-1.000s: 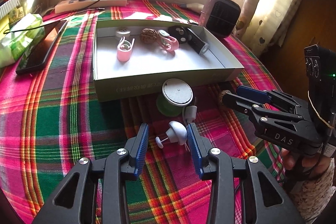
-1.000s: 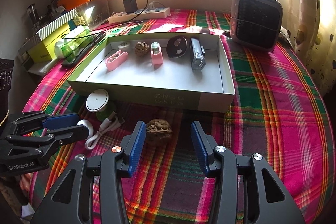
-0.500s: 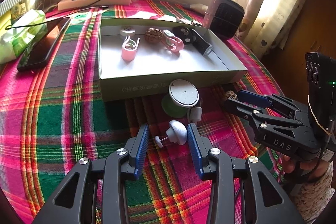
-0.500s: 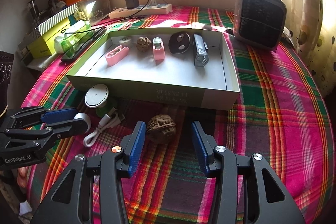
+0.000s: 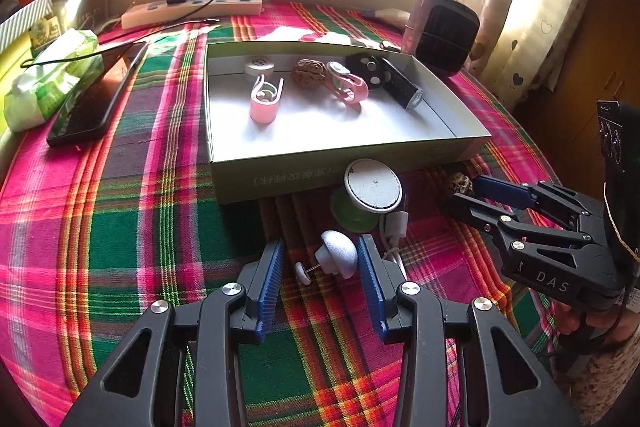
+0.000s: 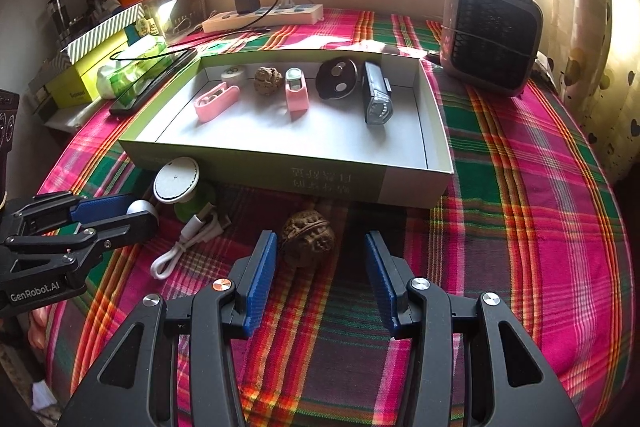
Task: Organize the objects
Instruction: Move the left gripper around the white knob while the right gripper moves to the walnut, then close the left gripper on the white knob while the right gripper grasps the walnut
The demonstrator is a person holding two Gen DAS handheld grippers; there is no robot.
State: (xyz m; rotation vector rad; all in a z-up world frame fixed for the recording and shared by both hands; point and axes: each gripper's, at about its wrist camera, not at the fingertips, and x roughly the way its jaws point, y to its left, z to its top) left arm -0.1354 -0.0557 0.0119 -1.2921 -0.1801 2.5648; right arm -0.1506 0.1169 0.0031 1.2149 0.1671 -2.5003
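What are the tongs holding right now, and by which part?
Nothing. Left tongs straddle the white mushroom-shaped knob and right tongs straddle the walnut, pads not pressing either.

Woven plaid cloth [image 6: 520,187], matt cardboard box [image 6: 280,175], a rough wrinkled walnut [image 6: 308,237], ribbed blue rubbery pads [image 6: 262,279].

Left wrist view: the box [image 5: 344,163], spool [image 5: 372,187] and cable plug [image 5: 394,223] sit slightly further right in frame than a second ago. The white knob [image 5: 338,255] lies further from the plug, close against one pad of the left gripper [image 5: 320,267].

Right wrist view: the left gripper [image 6: 132,215] sits slightly higher and further left. The walnut [image 6: 308,239] sits marginally higher in frame.
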